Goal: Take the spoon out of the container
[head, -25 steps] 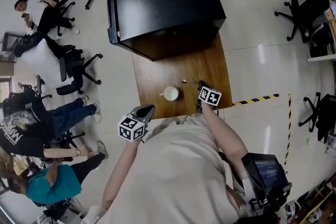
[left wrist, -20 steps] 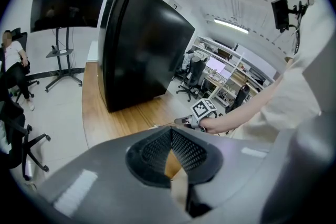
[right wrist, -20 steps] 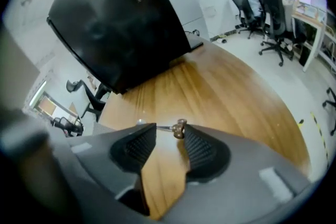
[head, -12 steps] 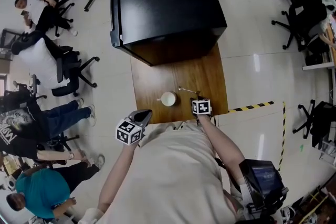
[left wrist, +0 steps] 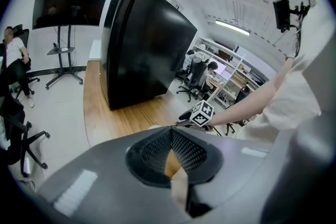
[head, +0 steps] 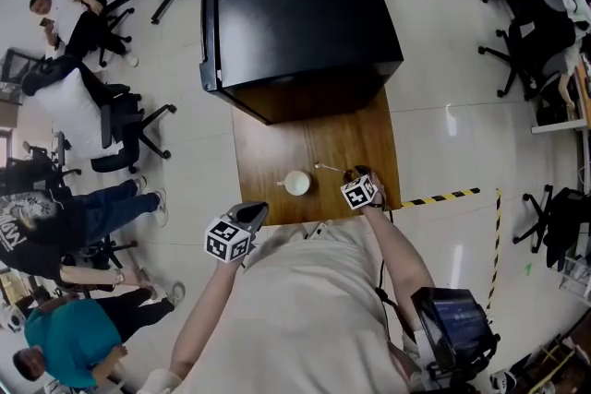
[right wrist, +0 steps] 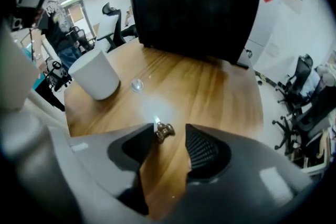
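A white cup [head: 296,183] [right wrist: 96,78] stands on the wooden table [head: 277,143]. The metal spoon [head: 327,168] lies flat on the wood just right of the cup, outside it. In the right gripper view its bowl [right wrist: 137,85] points toward the cup. My right gripper [head: 354,173] [right wrist: 170,131] points steeply down over the spoon's handle end [right wrist: 164,131]. Its jaws have just been opening and stand apart, with the handle end between them but not pressed. My left gripper [head: 254,214] [left wrist: 170,131] hovers at the table's near edge, shut on nothing.
A big black cabinet [head: 295,5] covers the far half of the table. Several seated people and office chairs [head: 129,120] are to the left. Yellow-black floor tape [head: 443,196] runs to the right. More chairs [head: 522,23] stand at the far right.
My right gripper has rolled about its own axis and sunk a little toward the table. The spoon lies on the wood beside the cup. The left gripper has kept still.
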`<action>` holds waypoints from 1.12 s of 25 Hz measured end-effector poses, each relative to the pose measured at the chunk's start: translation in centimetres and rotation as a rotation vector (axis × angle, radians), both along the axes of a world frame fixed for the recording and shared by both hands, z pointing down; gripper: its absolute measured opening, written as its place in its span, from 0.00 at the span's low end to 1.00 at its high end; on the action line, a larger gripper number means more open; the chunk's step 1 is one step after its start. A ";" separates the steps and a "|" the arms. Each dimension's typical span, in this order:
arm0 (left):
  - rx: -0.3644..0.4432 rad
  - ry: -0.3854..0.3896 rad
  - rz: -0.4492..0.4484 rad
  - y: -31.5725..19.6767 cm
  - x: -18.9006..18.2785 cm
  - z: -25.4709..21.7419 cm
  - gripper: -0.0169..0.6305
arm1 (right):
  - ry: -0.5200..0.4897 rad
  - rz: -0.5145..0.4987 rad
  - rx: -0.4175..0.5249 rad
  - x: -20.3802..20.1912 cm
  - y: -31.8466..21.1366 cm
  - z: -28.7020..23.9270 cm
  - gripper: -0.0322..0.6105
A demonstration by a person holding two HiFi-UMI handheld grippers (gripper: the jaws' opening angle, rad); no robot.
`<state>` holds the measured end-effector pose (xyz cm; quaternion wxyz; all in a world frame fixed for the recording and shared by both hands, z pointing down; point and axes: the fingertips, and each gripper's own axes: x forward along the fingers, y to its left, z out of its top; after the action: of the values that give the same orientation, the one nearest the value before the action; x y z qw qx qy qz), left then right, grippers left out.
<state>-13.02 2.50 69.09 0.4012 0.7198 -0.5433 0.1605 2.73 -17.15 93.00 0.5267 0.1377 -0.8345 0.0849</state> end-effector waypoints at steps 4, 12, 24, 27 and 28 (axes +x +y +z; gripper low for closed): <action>-0.005 -0.002 -0.014 0.3 -0.3 0.0 0.03 | 0.004 -0.027 -0.037 -0.4 0.0 0.5 0.27; 0.006 0.004 -0.030 -0.2 -0.6 0.1 0.03 | 0.031 0.076 -0.090 -0.4 1.8 0.6 0.25; 0.013 0.013 -0.015 -0.9 -0.4 0.5 0.03 | 0.090 0.413 -0.210 -0.1 3.0 -0.2 0.35; 0.018 0.016 -0.012 -1.0 -0.7 0.3 0.03 | -0.026 0.390 -0.215 -2.0 3.4 -2.2 0.39; 0.024 0.018 -0.013 -1.0 -1.2 0.1 0.03 | -0.085 0.363 -0.174 -3.0 2.9 -3.8 0.39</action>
<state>-14.23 1.51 69.17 0.3983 0.7224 -0.5463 0.1447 -0.31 -14.28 89.25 0.4769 0.2363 -0.8070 0.2558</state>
